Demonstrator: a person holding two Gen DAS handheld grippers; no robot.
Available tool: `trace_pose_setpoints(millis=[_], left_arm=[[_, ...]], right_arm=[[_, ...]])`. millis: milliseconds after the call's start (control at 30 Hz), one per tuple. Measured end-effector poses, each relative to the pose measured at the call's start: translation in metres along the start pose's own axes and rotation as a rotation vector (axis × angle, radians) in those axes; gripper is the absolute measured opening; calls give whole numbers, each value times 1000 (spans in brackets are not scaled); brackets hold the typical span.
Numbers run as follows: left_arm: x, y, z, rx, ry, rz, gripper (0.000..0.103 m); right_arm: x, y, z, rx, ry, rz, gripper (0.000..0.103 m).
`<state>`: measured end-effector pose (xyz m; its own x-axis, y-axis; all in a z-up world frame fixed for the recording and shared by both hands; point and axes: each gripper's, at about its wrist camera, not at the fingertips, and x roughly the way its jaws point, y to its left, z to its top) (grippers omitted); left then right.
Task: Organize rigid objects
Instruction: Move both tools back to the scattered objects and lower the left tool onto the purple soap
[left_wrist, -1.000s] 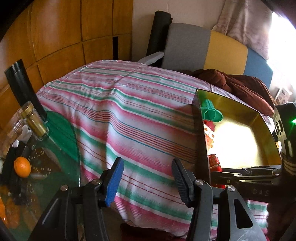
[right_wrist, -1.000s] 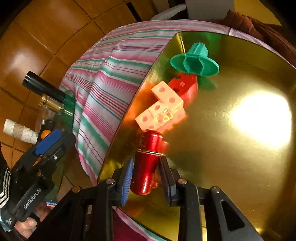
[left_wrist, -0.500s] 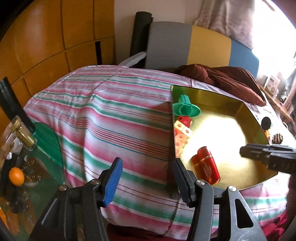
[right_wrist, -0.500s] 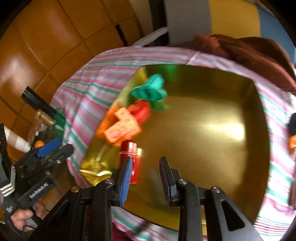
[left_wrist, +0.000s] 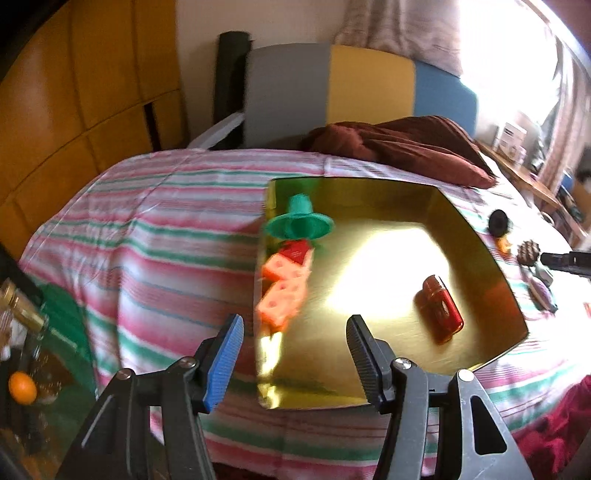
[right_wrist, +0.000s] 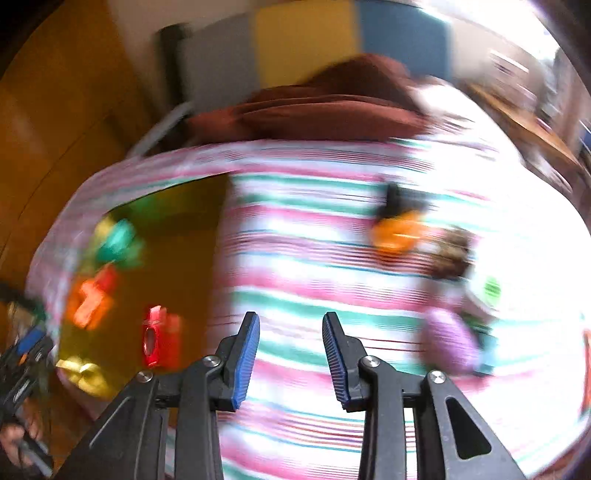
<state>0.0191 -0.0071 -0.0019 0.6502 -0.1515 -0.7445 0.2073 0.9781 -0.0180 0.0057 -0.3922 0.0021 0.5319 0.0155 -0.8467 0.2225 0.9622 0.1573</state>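
Now that you have let go of the red canister (left_wrist: 441, 313), it lies on its side in the gold tray (left_wrist: 480, 236), well apart from the pink dice blocks (left_wrist: 282, 291), the red block (left_wrist: 295, 251) and the green flanged piece (left_wrist: 299, 223) along the tray's left wall; a second ago it was still pinched between your right pads. Your right gripper (right_wrist: 291, 356) has swung off the tray and now hangs over bare striped bedspread (right_wrist: 295, 258), its jaws opening from a narrow gap with nothing between them. That view is badly smeared, so you can only make out the loose things to its right as blobs: an orange piece (right_wrist: 397, 232) beside something black, a brown lump (right_wrist: 450, 254), and a purple oval object (right_wrist: 448, 343). Your left gripper (left_wrist: 293, 354) has drifted to face the tray more squarely; its jaws stand about half open and empty, framing the near edge of the tray without touching it. For the task, this reads as one more item delivered and the next pick not yet chosen. Judging by where you are heading, the purple object or the orange piece looks like the likely candidate, and you will want to widen further before closing on either.
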Motion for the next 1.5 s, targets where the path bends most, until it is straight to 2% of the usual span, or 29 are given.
trace_pose_setpoints(millis=[133,267,367,400,467,533,667,800,867,1067,1200,1400,1500], left_arm=[[0,-31,11,60,-7,-57,59],[-2,-69,23,128,-11,-135,59],[-5,-105,32,186,-12,-209,61],[-6,-115,34,202,-12,-229,61],[-7,-144,40,239,-8,-288,61],[-9,-172,43,275,-4,-342,61],[-3,-227,49,328,44,-458,65],[12,-273,49,372,105,-505,65],[28,-295,47,375,162,-532,65],[72,-338,42,336,300,-545,64],[100,-358,43,260,383,-548,63],[128,-382,46,152,448,-540,63],[136,-392,46,122,450,-527,65]], right_arm=[[-5,-88,8,235,-36,-130,39],[7,-152,4,382,-24,-219,39],[20,-177,-10,457,-13,-244,39],[24,-186,-14,519,34,-227,39],[20,-199,-16,590,-1,-152,39],[17,-203,-15,587,-5,-198,39],[18,-212,-19,624,13,-155,39],[16,-222,-25,665,3,-136,39],[15,-225,-27,680,0,-130,39],[12,-225,-26,698,-17,-107,39],[13,-227,-26,708,-15,-89,39],[13,-231,-26,733,-24,-68,39],[14,-232,-26,738,-23,-61,39]])
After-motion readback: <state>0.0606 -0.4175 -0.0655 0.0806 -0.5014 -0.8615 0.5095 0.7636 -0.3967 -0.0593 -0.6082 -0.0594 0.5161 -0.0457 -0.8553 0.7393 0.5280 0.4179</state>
